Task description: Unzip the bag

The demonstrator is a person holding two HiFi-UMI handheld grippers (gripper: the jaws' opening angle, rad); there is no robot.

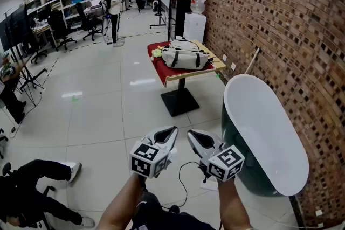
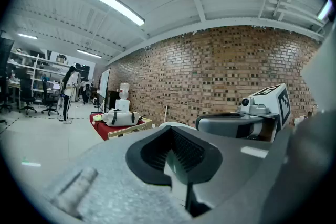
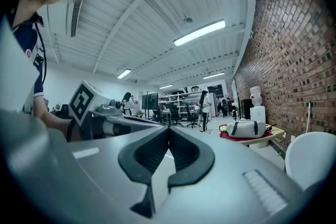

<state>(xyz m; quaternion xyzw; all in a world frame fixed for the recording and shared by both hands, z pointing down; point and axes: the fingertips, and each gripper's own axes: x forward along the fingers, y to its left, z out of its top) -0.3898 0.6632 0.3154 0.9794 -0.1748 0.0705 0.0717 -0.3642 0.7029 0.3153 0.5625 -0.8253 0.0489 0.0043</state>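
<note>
Bag (image 1: 185, 56) on counter (image 1: 188, 76), well off.
L tool (image 1: 168, 133) & R tool (image 1: 194, 137) side by side, both pinched tight, nothing btwn.

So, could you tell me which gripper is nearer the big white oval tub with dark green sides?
Right. The right gripper is just left of the white oval tub; the left gripper is further left.

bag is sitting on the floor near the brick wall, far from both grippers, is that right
Not on the floor: the bag sits on the table near the brick wall, far from the left gripper and right gripper. The head view shows it.
</note>
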